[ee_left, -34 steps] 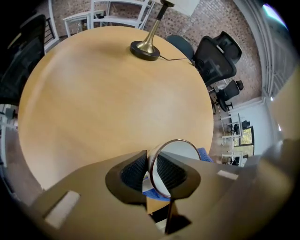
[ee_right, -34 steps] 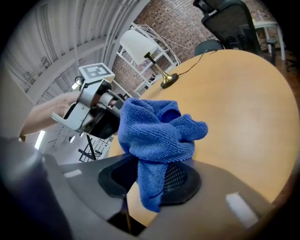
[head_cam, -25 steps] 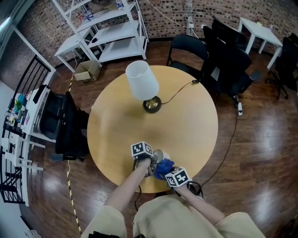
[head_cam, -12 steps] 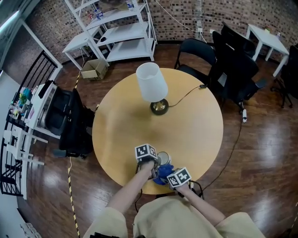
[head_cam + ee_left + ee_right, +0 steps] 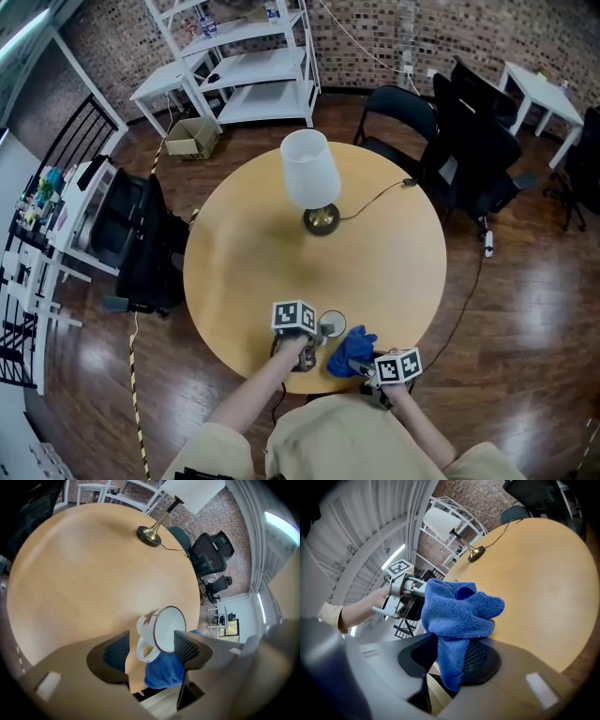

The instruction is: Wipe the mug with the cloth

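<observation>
The white mug [image 5: 331,326] with a dark rim stands on the round wooden table [image 5: 244,262] near its front edge. In the left gripper view the mug [image 5: 161,629] sits between the jaws of my left gripper [image 5: 150,648], handle toward the camera. The jaws are opening and gaps show beside the mug. My left gripper [image 5: 312,336] is just left of the mug in the head view. My right gripper [image 5: 450,660] is shut on the blue cloth [image 5: 457,616], which bunches above its jaws. The cloth [image 5: 352,351] hangs just right of the mug, apart from it, in front of the right gripper [image 5: 372,363].
A lamp with a white shade [image 5: 310,171] and brass base [image 5: 321,221] stands at the table's far side, its cord [image 5: 375,199] running off to the right. Black chairs [image 5: 469,141] and a white shelf unit [image 5: 253,66] surround the table.
The right gripper has pulled the cloth away from the mug, to the right. The left gripper's jaws have opened off the mug.
</observation>
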`<move>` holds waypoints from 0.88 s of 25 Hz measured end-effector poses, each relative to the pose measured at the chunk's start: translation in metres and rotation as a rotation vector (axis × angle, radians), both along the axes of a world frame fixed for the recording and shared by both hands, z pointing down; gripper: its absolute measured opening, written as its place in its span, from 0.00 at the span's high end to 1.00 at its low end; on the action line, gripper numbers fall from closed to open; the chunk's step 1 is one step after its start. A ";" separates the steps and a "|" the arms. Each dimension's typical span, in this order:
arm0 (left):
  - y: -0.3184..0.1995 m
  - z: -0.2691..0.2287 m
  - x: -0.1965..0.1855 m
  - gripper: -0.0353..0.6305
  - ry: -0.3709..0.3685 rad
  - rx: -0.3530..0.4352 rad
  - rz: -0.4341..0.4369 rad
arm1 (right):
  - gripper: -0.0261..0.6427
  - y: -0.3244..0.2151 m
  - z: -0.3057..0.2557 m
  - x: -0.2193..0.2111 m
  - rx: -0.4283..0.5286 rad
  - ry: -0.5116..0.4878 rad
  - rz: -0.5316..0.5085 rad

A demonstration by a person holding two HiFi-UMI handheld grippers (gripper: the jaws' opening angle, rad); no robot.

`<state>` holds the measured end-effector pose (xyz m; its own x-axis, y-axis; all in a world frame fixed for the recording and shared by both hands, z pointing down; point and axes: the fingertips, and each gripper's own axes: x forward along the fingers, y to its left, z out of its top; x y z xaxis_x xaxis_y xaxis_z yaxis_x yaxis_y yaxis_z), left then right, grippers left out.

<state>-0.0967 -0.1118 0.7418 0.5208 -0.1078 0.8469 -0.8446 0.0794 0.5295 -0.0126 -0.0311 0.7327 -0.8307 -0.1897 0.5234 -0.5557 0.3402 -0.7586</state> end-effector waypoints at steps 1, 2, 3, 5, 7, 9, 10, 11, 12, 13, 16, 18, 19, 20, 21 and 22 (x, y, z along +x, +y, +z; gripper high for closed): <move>-0.001 -0.004 -0.004 0.51 -0.013 0.032 0.033 | 0.77 -0.002 -0.002 0.007 0.015 0.008 0.013; -0.003 -0.006 -0.007 0.51 -0.028 0.063 0.070 | 0.77 -0.003 -0.003 0.014 0.028 0.018 0.024; -0.007 -0.007 -0.010 0.49 -0.045 0.091 0.112 | 0.77 -0.004 -0.003 0.019 0.036 0.025 0.036; -0.018 -0.005 -0.009 0.46 -0.088 0.149 0.220 | 0.77 -0.005 -0.004 0.026 0.045 0.025 0.065; -0.032 -0.003 -0.003 0.46 -0.150 0.216 0.371 | 0.77 -0.006 -0.006 0.030 0.051 0.025 0.095; -0.043 -0.001 0.005 0.43 -0.222 0.281 0.562 | 0.77 -0.005 -0.009 0.034 0.061 0.034 0.119; -0.045 0.000 0.010 0.43 -0.252 0.309 0.667 | 0.77 -0.004 -0.010 0.035 0.066 0.038 0.126; -0.046 0.001 0.016 0.43 -0.270 0.332 0.773 | 0.77 -0.002 -0.010 0.036 0.071 0.042 0.130; -0.045 0.002 0.023 0.43 -0.275 0.349 0.877 | 0.77 0.000 -0.011 0.037 0.075 0.047 0.131; -0.043 0.004 0.030 0.44 -0.272 0.360 0.972 | 0.77 0.001 -0.011 0.037 0.079 0.051 0.130; -0.046 0.010 0.041 0.63 -0.302 0.401 1.178 | 0.77 0.002 -0.013 0.036 0.102 0.060 0.118; -0.048 0.013 0.042 0.82 -0.342 0.431 1.249 | 0.77 0.001 -0.016 0.037 0.127 0.079 0.107; -0.049 0.014 0.043 0.90 -0.355 0.443 1.247 | 0.77 0.000 -0.017 0.038 0.139 0.094 0.107; -0.050 0.016 0.042 0.91 -0.362 0.440 1.212 | 0.77 -0.002 -0.018 0.040 0.151 0.109 0.109; -0.050 0.018 0.039 0.90 -0.360 0.415 1.143 | 0.77 -0.004 -0.019 0.042 0.162 0.123 0.112; -0.049 0.021 0.035 0.90 -0.343 0.364 1.043 | 0.77 -0.006 -0.021 0.042 0.174 0.136 0.114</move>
<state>-0.0622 -0.1608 0.7625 0.2486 -0.0277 0.9682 -0.5140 -0.8510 0.1077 0.0295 -0.0374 0.7122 -0.7230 -0.3751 0.5801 -0.6908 0.3886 -0.6097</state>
